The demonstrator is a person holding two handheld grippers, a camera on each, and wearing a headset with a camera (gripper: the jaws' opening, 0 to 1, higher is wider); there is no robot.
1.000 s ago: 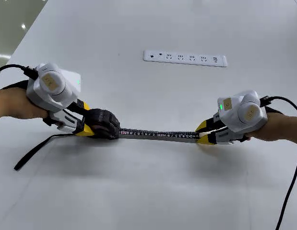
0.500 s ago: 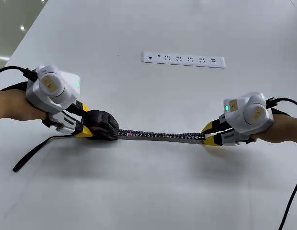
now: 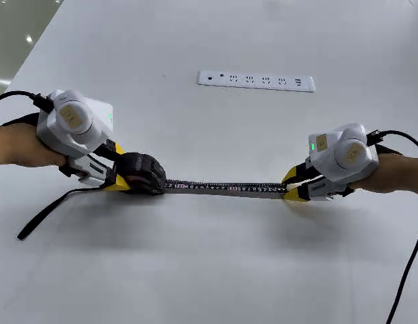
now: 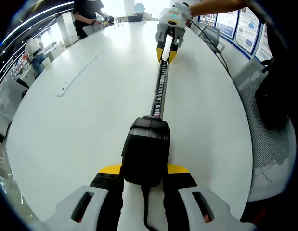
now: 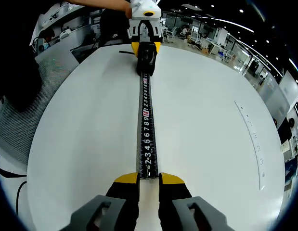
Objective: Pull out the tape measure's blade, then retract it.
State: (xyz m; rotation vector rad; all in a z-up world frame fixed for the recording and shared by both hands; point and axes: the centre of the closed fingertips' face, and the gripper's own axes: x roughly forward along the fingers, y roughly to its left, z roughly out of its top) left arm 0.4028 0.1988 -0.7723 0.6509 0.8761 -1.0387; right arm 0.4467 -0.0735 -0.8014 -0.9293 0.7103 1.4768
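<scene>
Black, rubber-cased tape measure (image 3: 141, 173) sits on the white tabletop (image 3: 195, 263), clamped in the left gripper (image 3: 124, 169), its dark numbered blade (image 3: 225, 187) running straight across to the right gripper (image 3: 288, 187), which is closed on the blade's free end, so retraction should run back along this line toward the case.

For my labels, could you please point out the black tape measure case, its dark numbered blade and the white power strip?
black tape measure case (image 3: 142, 173): head view, housing top.
dark numbered blade (image 5: 147, 130): right gripper view, printed numerals.
white power strip (image 3: 256, 80): head view, middle of face.
</scene>
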